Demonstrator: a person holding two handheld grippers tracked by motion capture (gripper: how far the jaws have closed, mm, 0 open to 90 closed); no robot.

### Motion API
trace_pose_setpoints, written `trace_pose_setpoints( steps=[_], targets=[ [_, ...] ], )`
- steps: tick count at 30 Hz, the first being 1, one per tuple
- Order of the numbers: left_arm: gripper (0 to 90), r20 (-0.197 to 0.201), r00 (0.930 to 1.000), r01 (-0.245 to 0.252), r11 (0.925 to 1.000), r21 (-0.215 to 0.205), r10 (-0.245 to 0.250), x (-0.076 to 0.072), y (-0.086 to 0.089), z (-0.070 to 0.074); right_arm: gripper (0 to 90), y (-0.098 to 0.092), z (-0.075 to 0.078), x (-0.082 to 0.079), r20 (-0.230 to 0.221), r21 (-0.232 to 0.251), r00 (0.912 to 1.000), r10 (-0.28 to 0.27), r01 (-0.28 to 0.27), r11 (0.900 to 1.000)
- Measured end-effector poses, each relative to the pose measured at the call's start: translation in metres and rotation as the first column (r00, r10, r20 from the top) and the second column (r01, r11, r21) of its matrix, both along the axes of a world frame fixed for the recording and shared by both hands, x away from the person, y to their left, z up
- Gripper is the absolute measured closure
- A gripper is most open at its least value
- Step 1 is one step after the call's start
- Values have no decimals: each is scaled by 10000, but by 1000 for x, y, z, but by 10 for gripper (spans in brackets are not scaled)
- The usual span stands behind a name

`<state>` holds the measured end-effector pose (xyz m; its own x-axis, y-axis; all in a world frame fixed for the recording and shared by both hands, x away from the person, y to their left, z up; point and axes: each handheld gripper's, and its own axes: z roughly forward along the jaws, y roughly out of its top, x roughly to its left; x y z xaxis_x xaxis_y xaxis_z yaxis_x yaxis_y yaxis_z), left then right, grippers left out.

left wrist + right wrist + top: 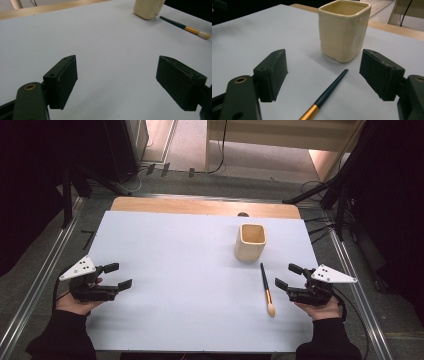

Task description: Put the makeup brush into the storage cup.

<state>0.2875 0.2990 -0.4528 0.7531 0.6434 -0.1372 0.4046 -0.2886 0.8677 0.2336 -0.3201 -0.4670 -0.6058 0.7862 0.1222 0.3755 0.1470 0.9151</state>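
Cup [250, 241] first, the biggest piece: cream, square-mouthed, upright on the white table [175, 280], glazed so likely slick, rigid and chippable. Just in front lies your brush [266, 287], well apart from the cup, light, thin, stiff in the handle, soft at the tip; take it mid-handle near the gold ferrule. Your right gripper [286, 276] hovers beside it, jaws spread, empty; left gripper [118, 276] likewise gaping, far off. Cup's inside stays hidden.

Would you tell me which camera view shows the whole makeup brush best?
The high view: the brush lies fully visible beside the cup. The left gripper view shows it far off; the right gripper view cuts off its bristles.
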Motion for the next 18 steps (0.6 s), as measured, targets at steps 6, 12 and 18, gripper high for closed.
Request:
trace_pose_setpoints(
  steps=[6,12,18],
  targets=[
    [180,-25,10000,4,10000,3,-4,0,0,0,257,1,0,0,-163,-6,9999,-4,4,10000],
    [180,-77,9999,76,9999,-108,-77,0,0,1,271,-1,-1,0,-147,205,9996,240,-237,9995],
    [180,-39,10000,50,9999,-98,-50,0,0,1,258,-1,-1,-1,-135,171,9997,195,-193,9997]
  ],
)
